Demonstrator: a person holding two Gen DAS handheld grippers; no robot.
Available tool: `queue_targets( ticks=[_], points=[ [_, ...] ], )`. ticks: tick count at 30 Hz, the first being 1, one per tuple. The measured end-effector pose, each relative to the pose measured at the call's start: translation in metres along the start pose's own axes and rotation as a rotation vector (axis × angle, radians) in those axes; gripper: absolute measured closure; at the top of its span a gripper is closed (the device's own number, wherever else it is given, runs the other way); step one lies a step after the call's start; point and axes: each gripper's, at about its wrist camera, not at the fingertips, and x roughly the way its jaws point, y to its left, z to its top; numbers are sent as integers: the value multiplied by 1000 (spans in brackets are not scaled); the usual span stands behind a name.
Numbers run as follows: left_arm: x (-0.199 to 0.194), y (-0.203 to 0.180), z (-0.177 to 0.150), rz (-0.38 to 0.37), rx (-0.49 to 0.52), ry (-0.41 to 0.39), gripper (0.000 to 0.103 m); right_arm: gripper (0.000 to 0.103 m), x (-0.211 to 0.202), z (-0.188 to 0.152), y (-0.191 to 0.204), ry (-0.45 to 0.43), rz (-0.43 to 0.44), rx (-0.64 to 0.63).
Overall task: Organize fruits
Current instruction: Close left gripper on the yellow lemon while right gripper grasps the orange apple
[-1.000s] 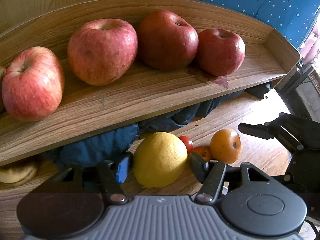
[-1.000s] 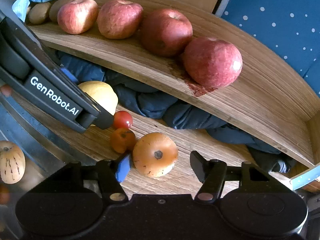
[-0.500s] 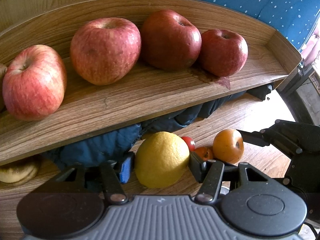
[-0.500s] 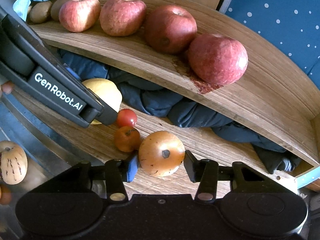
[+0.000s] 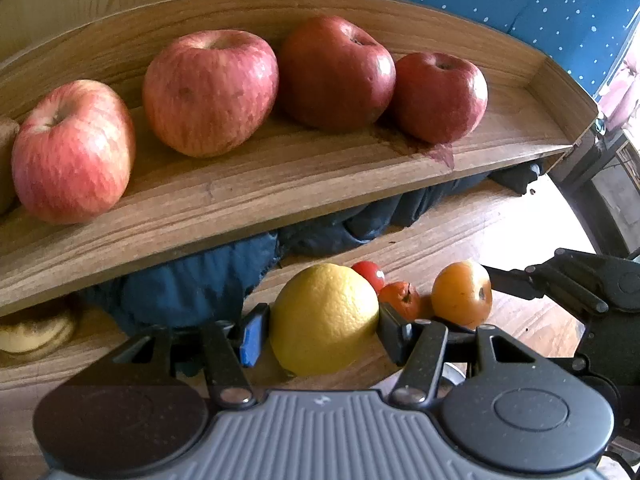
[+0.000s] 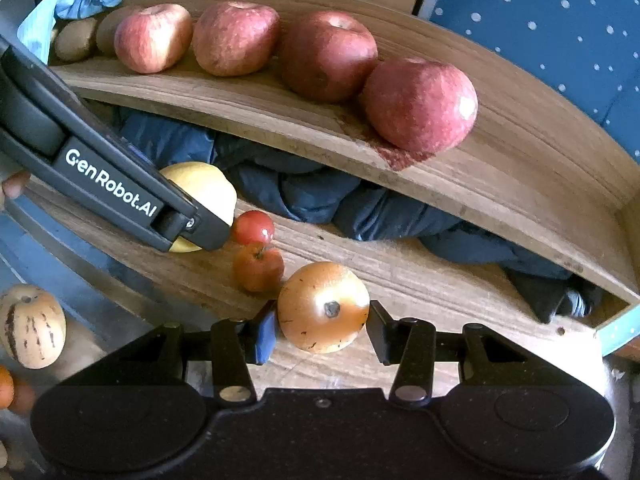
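A yellow lemon (image 5: 324, 316) rests on the lower wooden shelf (image 6: 400, 276), and my left gripper (image 5: 320, 332) is shut on it, a pad pressing each side. To its right lies a round orange fruit (image 6: 324, 308), on which my right gripper (image 6: 322, 328) is shut. Between the two held fruits sit a small red tomato (image 6: 254, 227) and a small orange fruit (image 6: 258, 267). Several red apples (image 5: 208, 92) stand in a row on the upper shelf (image 5: 280, 188).
Dark blue cloth (image 6: 320, 196) is bunched at the back of the lower shelf under the upper one. A banana (image 5: 36, 332) lies at the lower shelf's left. A striped squash (image 6: 30, 326) sits below left. Brown kiwis (image 6: 74, 40) stand left of the apples.
Both grippers moved slightly forward and narrowed: the left fingers came in onto the lemon, the right fingers came in onto the round orange fruit.
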Motion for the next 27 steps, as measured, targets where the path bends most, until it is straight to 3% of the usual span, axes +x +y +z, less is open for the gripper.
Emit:
queue_targets(
  ticks=[27],
  points=[
    [-26, -22, -20, 1, -2, -7, 41, 55, -42, -18, 6, -44, 9, 61]
  ],
)
